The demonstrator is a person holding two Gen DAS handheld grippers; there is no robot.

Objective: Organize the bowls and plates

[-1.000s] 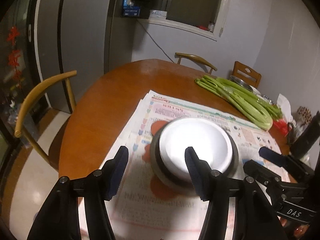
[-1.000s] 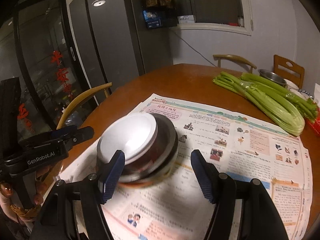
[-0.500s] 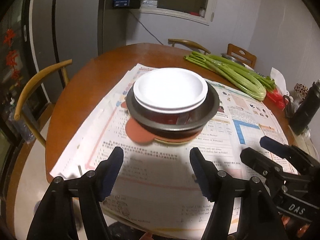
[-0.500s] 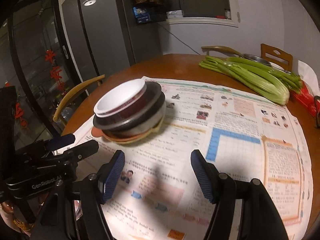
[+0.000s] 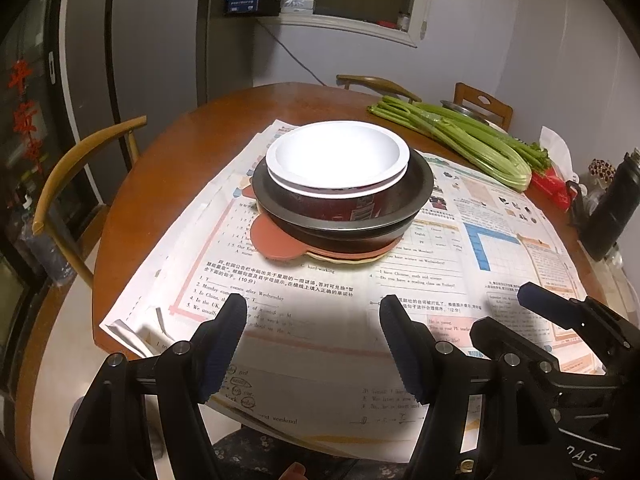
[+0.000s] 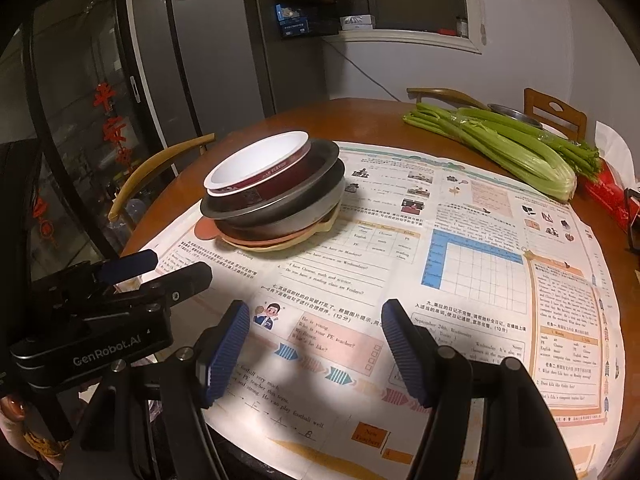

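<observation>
A stack of dishes stands on the newspaper (image 5: 460, 240). On top is a white-lined dark red bowl (image 5: 338, 156) (image 6: 256, 160), nested in dark metal bowls (image 5: 344, 216) (image 6: 288, 208). These rest on a red-brown plate (image 5: 276, 240) and a pale yellow plate (image 6: 328, 224). My left gripper (image 5: 312, 312) is open and empty, back from the stack near the table's front edge. Over the newspaper to the stack's right, my right gripper (image 6: 316, 316) is open with nothing between its fingers. Each gripper appears at the edge of the other's view, the left gripper (image 6: 160, 266) and the right gripper (image 5: 520, 312).
Celery stalks (image 5: 460, 136) (image 6: 500, 144) lie at the far right of the round wooden table (image 5: 168, 152). A red packet (image 5: 552, 188) and a black bottle (image 5: 612, 208) sit at the right edge. Wooden chairs (image 5: 72, 176) stand around the table, and a metal dish (image 6: 516, 114) is at the back.
Both grippers have drawn back from the stack toward the table's near edge, leaving it on the newspaper. The left jaws stand wider than a second ago.
</observation>
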